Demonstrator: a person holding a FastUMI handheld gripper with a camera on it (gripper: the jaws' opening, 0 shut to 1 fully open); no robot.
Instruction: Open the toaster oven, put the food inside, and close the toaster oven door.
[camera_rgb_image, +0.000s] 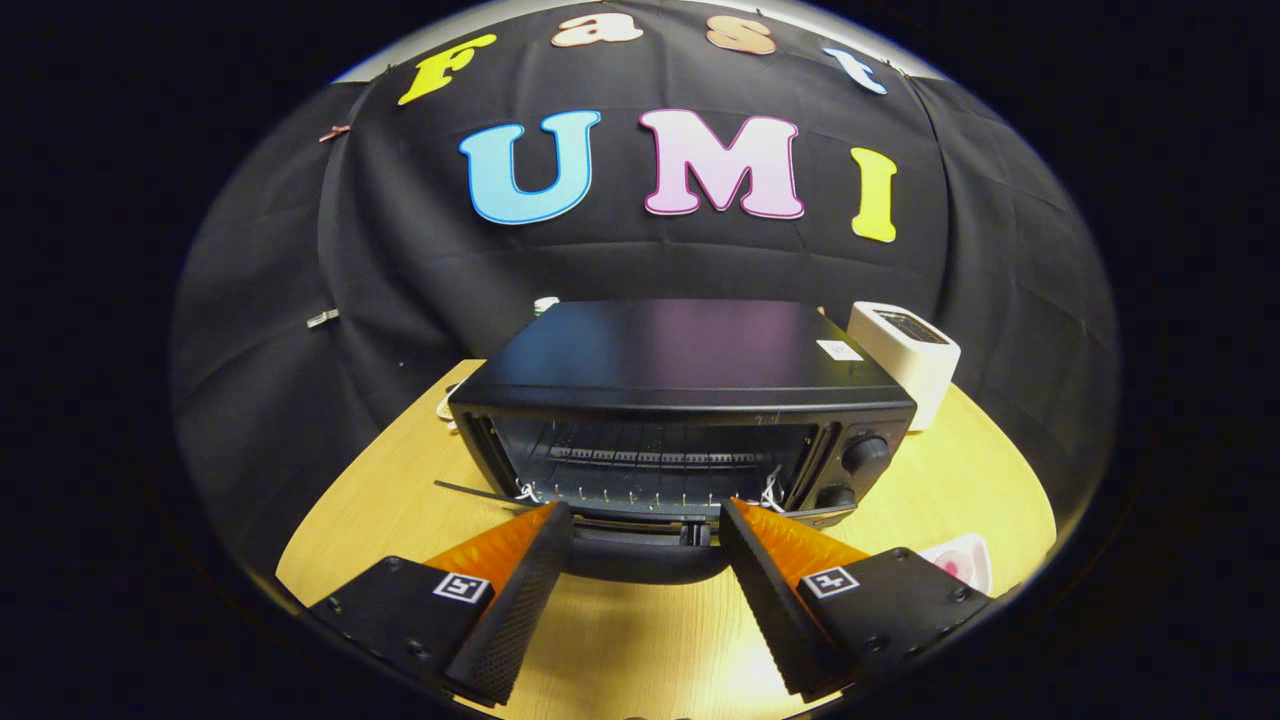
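Toaster oven (690, 400) just beyond spread tool (645, 520)

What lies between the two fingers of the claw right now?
In the gripper view, the open claw has the toaster oven's lowered door and its dark handle between its fingers, with bare wooden table nearer.

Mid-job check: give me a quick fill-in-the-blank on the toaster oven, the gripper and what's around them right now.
1. The toaster oven door is ____, so the wire rack inside shows.
2. The gripper fingers are spread ____, with the door's handle between them.
3. The control knobs sit on the oven's ____ side as seen here.
4. The white appliance stands on the ____ table.

Missing words: open; apart; right; wooden
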